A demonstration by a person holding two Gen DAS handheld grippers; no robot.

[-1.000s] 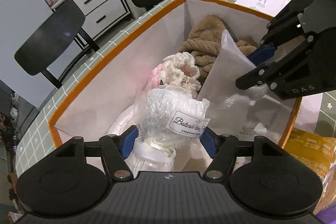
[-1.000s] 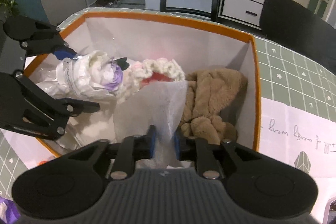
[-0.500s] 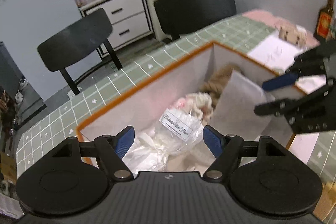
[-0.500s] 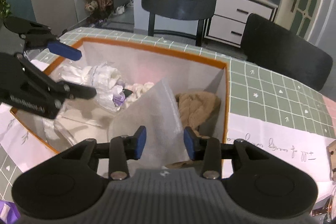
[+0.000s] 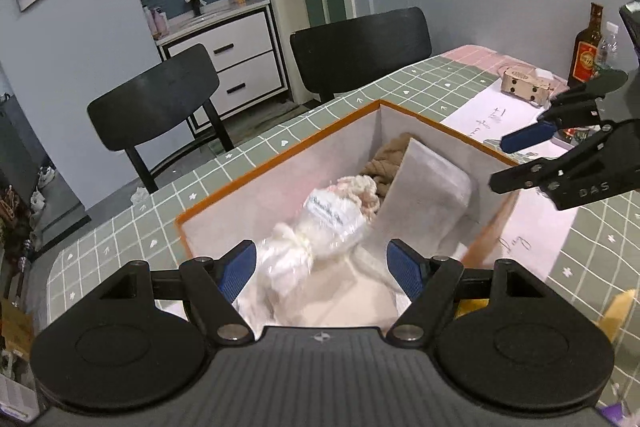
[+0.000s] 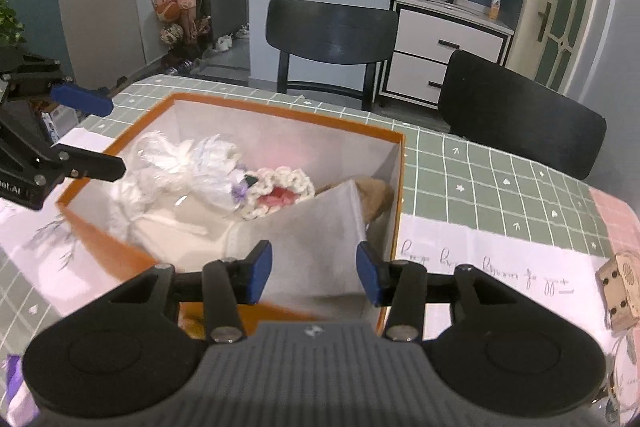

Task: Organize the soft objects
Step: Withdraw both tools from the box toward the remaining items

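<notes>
Your left gripper stood wide, empty, above the orange box | your right gripper was opening, gripping nothing | the wrapped white bundle, crochet piece, white pouch and brown plush lay inside the box.

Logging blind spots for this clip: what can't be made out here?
- Brown plush: right wrist view, mostly behind the white sheet.
- Bag label: left wrist view, print blurred.
- Box floor: both views, covered by contents.
- Right gripper: left wrist view, body cut by the frame edge.
</notes>
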